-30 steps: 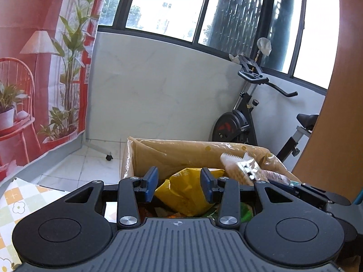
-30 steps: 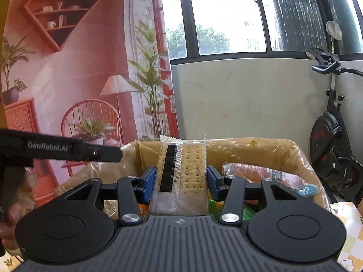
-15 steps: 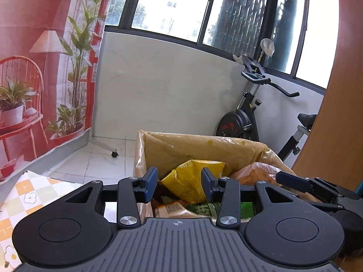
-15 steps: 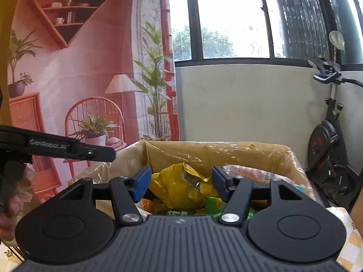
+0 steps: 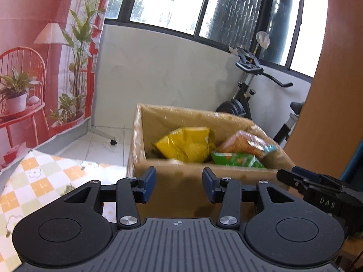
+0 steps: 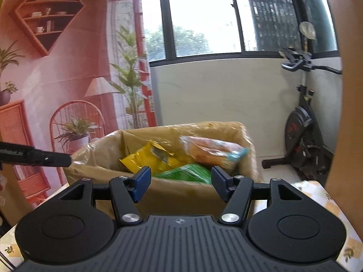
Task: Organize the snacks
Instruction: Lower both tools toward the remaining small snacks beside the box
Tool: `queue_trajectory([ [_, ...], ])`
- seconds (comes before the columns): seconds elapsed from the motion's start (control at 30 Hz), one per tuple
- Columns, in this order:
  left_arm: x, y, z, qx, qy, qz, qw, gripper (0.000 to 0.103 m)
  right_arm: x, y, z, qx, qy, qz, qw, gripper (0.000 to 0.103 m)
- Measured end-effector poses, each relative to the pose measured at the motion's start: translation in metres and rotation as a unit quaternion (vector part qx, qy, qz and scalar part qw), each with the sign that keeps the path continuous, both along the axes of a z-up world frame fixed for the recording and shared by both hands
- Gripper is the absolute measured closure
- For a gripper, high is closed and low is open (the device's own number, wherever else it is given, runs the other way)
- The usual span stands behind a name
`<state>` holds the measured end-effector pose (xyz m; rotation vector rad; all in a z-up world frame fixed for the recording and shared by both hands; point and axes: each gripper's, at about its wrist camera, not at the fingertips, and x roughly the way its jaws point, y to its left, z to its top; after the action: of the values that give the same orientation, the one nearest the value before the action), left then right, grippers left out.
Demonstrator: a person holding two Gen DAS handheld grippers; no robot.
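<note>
A cardboard box (image 5: 172,117) lined with clear plastic stands at the far edge of the table. Inside it lie a yellow bag (image 5: 186,144), a green bag (image 5: 238,159) and an orange pack with a blue end (image 5: 245,141). My left gripper (image 5: 179,184) hovers just before the box's near wall, its jaws opening with nothing between them. My right gripper (image 6: 181,181) is open and empty too, facing the same box (image 6: 181,131), yellow bag (image 6: 147,157), green bag (image 6: 186,172) and orange pack (image 6: 208,149). The cracker pack is not in sight.
A checked tablecloth (image 5: 34,179) covers the table left of the box. An exercise bike (image 6: 304,131) stands on the tiled floor at the right. A red printed backdrop (image 6: 56,68) hangs at the left, and a wooden panel (image 5: 329,104) rises at the right.
The right gripper opened and let go of the cracker pack, which is gone from view. Both grippers drew back from over the box to in front of its near wall.
</note>
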<state>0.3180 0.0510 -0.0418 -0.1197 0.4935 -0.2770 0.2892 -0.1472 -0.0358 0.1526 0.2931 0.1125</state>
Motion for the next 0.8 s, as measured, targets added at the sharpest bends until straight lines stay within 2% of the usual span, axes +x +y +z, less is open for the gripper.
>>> queue_trajectory([
  [0.4,-0.025,-0.010,-0.044,-0.002,0.035,-0.024,0.9991,0.054,-0.045,-0.033,-0.039,0.011,0.029,-0.039,0.999,0.041],
  [0.57,-0.026,-0.016,-0.067,-0.002,0.060,-0.025,0.9979,0.054,-0.051,-0.040,-0.065,0.008,0.063,-0.045,0.997,0.041],
  [0.8,-0.024,-0.015,-0.094,-0.006,0.097,-0.025,0.9950,0.054,-0.055,-0.036,-0.103,-0.008,0.118,-0.023,0.993,0.041],
])
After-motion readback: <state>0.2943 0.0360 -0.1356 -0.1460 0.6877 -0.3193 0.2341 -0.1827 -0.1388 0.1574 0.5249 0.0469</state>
